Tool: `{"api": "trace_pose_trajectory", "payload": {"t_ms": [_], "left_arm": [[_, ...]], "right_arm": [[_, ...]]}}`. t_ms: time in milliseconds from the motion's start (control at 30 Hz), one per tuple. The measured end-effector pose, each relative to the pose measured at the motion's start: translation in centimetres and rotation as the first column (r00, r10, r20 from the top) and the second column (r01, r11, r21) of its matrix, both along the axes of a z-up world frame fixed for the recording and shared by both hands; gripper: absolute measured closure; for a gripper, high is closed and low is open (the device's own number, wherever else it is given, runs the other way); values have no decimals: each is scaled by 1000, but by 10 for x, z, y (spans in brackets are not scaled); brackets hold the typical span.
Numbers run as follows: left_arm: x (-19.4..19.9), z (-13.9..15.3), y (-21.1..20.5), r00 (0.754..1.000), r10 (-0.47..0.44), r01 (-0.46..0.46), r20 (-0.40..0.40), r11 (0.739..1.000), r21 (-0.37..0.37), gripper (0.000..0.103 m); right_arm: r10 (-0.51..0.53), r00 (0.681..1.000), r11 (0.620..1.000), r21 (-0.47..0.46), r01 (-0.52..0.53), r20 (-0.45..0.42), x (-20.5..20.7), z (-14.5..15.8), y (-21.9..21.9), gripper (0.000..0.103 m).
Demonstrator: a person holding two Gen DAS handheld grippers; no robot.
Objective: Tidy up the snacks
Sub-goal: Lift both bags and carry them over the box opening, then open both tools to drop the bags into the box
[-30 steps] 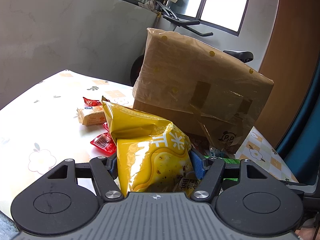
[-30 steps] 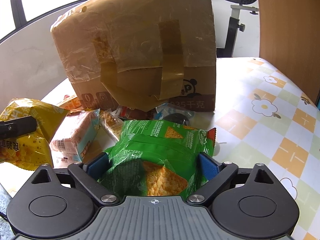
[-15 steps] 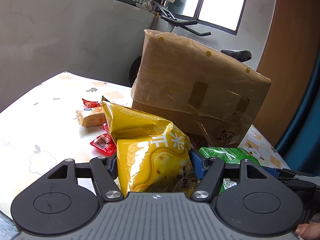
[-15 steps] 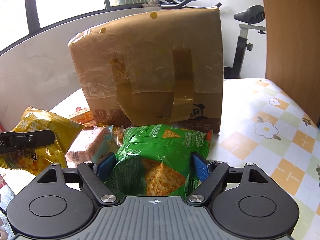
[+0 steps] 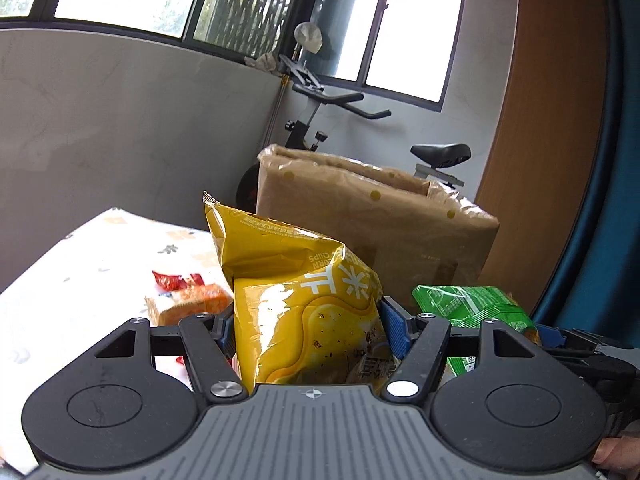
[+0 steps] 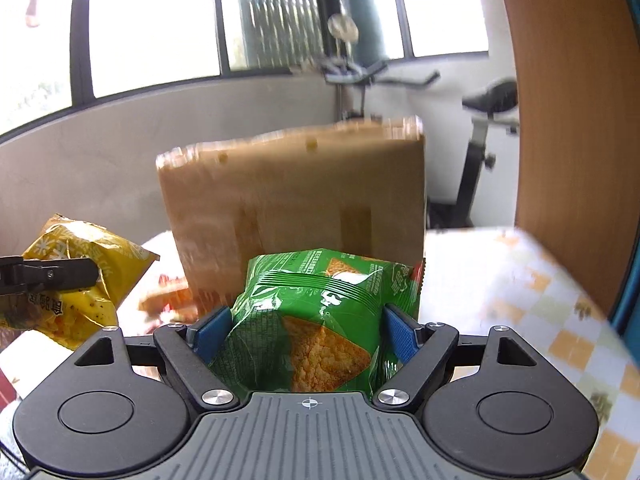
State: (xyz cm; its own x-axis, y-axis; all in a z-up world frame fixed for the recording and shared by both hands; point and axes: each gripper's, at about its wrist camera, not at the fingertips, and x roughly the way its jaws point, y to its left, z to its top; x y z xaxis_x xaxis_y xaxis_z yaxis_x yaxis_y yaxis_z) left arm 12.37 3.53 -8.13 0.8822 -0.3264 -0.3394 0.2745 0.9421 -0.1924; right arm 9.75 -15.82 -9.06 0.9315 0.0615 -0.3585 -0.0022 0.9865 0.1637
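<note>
My left gripper (image 5: pixel 308 332) is shut on a yellow corn chip bag (image 5: pixel 296 304), its blue pads pressing both sides, and the bag hangs above the table. My right gripper (image 6: pixel 306 330) is shut on a green tortilla chip bag (image 6: pixel 316 320), also lifted. A tall brown cardboard box (image 5: pixel 372 232) wrapped in tape stands just beyond both bags, its open top now in sight. The green bag (image 5: pixel 472 304) shows at the right of the left wrist view, and the yellow bag (image 6: pixel 80 280) at the left of the right wrist view.
An orange biscuit pack (image 5: pixel 188 304) and a red wrapper (image 5: pixel 172 280) lie on the flowered tablecloth (image 5: pixel 80 272) left of the box. An exercise bike (image 5: pixel 320 120) stands behind the box, with a wooden panel (image 6: pixel 568 120) to the right.
Both grippers have risen with their bags, so the box now sits lower in view and its top edge shows. The right jaws closed tighter on the green bag early on.
</note>
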Motion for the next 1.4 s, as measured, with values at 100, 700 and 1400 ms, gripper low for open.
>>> {"api": "trace_pose_trajectory", "payload": {"t_ms": [100,700,1400], "left_arm": [[6,23,0,999,-31,31,44,1000,-5,33],[157,112,-58,990,-98,94,101,995,37,33],[238,73,-84,993,-74,85,-93,988,125,25]], "right_arm": [[10,997,1000,-27,-8,72,1,24,-5,25],[22,986,993,-121,-2,163,167,117,-62,24],[42,992,987,-148,-60,-122,233,63,-61,16]]}}
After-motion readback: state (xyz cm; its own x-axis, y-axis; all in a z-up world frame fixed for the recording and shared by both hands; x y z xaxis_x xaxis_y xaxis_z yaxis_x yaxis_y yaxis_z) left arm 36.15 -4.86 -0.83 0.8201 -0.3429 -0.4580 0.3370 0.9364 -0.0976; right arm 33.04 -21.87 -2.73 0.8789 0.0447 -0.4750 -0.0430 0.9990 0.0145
